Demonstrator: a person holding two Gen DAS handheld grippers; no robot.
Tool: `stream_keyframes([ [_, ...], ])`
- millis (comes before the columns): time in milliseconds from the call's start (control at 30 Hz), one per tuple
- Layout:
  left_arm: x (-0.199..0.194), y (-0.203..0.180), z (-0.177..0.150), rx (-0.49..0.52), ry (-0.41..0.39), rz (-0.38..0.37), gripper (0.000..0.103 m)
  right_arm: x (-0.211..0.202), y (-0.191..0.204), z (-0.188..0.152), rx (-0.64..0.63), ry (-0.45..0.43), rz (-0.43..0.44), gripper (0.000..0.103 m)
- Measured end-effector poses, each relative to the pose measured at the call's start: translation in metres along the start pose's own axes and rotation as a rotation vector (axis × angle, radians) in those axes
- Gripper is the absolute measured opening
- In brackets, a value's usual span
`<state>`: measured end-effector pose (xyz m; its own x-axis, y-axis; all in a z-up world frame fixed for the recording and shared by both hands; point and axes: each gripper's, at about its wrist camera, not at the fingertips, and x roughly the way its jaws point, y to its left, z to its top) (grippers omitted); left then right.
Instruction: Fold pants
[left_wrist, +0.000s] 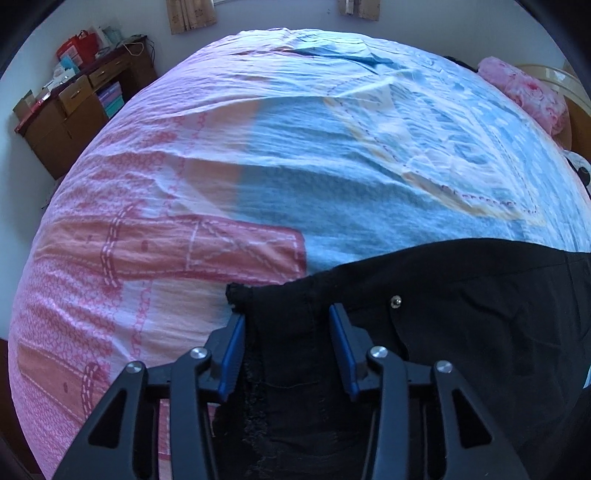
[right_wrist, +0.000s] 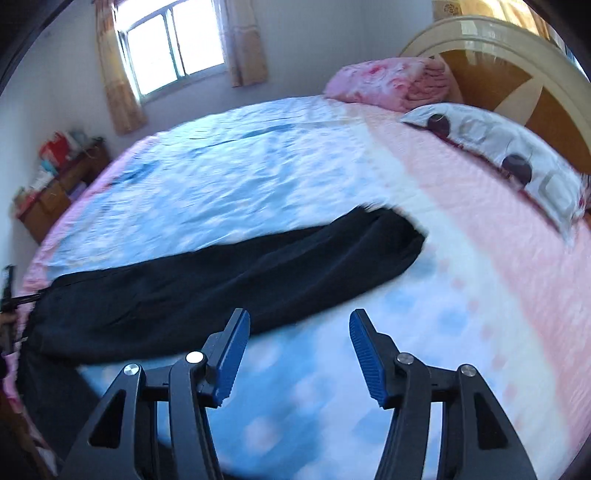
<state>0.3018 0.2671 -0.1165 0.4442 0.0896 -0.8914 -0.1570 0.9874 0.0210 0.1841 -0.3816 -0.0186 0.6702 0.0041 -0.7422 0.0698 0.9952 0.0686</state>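
Now your left gripper (left_wrist: 286, 314) straddles the waistband end of the black pants (left_wrist: 461, 302) on the bedspread (left_wrist: 258, 155), though pad contact is unclear. Your right gripper (right_wrist: 299, 321) hangs half-open and empty near their long leg.

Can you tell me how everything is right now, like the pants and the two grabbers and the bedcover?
Black pants: lying stretched out long on the bed, not yet folded.
Left gripper: jaws around the waistband end of the pants.
Right gripper: open, holding nothing, over bare bedcover.
Bedcover: spread out, wrinkled.
Pillow: lying at the headboard.
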Motion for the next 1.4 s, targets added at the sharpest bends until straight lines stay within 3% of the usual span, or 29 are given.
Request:
stream_keyframes([
  [133, 0.002, -0.001, 0.002, -0.001, 0.012, 0.006, 0.047, 0.042, -0.031, 0.048, 0.048, 0.047, -0.027, 0.058],
  [333, 0.005, -0.003, 0.004, 0.000, 0.008, 0.010, 0.048, 0.114, -0.066, 0.093, 0.085, 0.097, -0.082, 0.058],
  [600, 0.006, -0.006, 0.005, 0.032, -0.008, 0.010, 0.049, 0.198, -0.082, 0.107, 0.082, 0.270, -0.026, 0.058],
  [633, 0.006, -0.007, 0.004, 0.039, -0.016, 0.013, 0.047, 0.198, -0.080, 0.107, 0.063, 0.260, -0.025, 0.056],
  [700, 0.004, -0.010, 0.003, 0.049, -0.034, 0.014, 0.040, 0.197, -0.075, 0.107, 0.039, 0.253, 0.012, 0.026],
  [733, 0.002, -0.013, 0.003, 0.062, -0.044, 0.018, 0.031, 0.195, -0.073, 0.107, 0.035, 0.252, 0.028, 0.019],
  [767, 0.000, -0.018, 0.002, 0.078, -0.057, 0.031, 0.028, 0.193, -0.070, 0.107, 0.022, 0.251, 0.027, 0.012],
  [867, -0.005, -0.023, 0.001, 0.095, -0.077, 0.056, 0.026, 0.177, -0.056, 0.106, -0.034, 0.220, 0.010, 0.010],
  [967, -0.021, -0.010, 0.001, 0.044, -0.111, 0.006, 0.026, 0.144, -0.050, 0.108, -0.043, 0.148, 0.028, 0.010],
  [1167, -0.085, 0.014, -0.014, -0.020, -0.278, -0.132, 0.026, 0.037, -0.055, 0.097, -0.040, -0.035, 0.089, 0.010],
  [1267, -0.111, 0.022, -0.035, -0.010, -0.367, -0.180, 0.026, -0.025, -0.070, 0.071, -0.031, -0.137, 0.127, 0.010],
  [1400, -0.130, 0.040, -0.073, -0.027, -0.476, -0.261, 0.026, -0.080, -0.080, 0.022, -0.068, -0.205, 0.158, 0.010],
])
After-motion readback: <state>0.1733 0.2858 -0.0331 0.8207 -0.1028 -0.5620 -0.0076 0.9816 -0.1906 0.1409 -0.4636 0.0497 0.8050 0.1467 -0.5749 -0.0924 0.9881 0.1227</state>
